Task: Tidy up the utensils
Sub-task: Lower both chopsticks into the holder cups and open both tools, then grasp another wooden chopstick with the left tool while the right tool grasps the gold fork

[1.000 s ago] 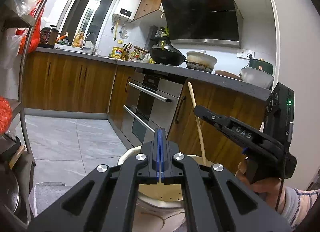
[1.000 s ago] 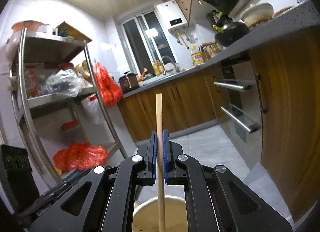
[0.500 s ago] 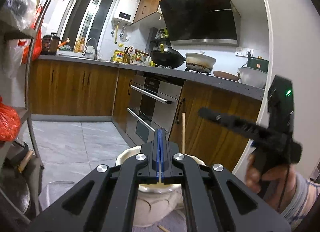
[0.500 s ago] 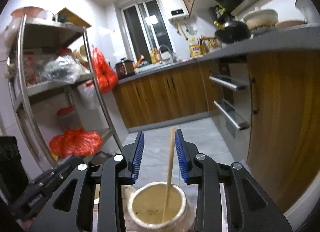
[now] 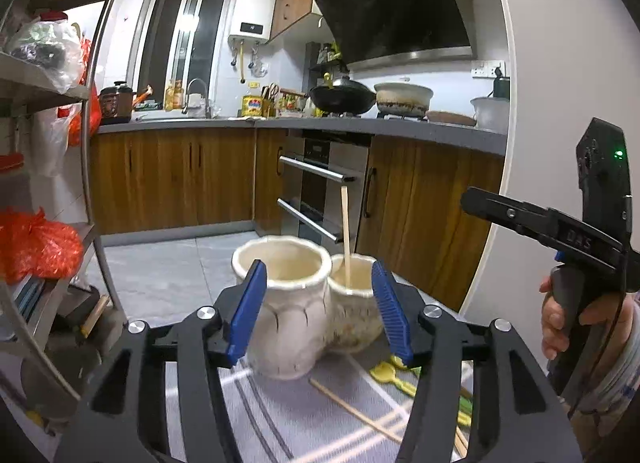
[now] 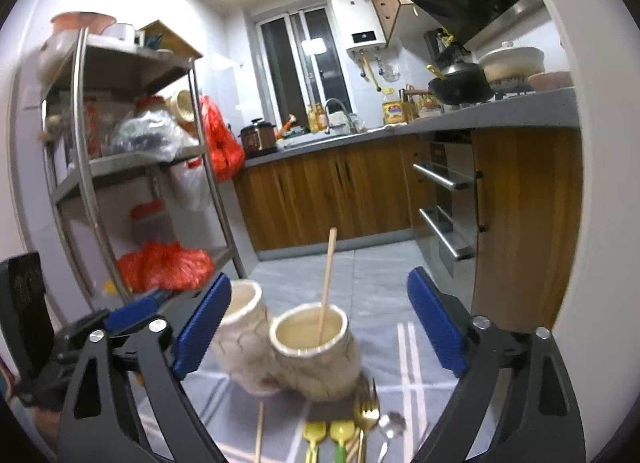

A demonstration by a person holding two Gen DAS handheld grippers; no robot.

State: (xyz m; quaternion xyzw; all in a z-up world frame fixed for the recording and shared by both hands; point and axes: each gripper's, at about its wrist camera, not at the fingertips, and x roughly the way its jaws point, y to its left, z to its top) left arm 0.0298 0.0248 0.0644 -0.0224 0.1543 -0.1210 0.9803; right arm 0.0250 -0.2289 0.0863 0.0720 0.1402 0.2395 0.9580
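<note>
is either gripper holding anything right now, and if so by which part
Nothing is held. The left gripper and right gripper are both open and empty. The thin wooden chopstick stands free in the smaller cream ceramic jar.

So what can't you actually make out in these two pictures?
- Utensils on the cloth: cut off by the right wrist view's bottom edge.
- Chopstick tip: hidden inside the smaller jar, both views.
- Larger jar contents: hidden by its rim, left wrist view.
- Counter bottle labels: too small.
</note>
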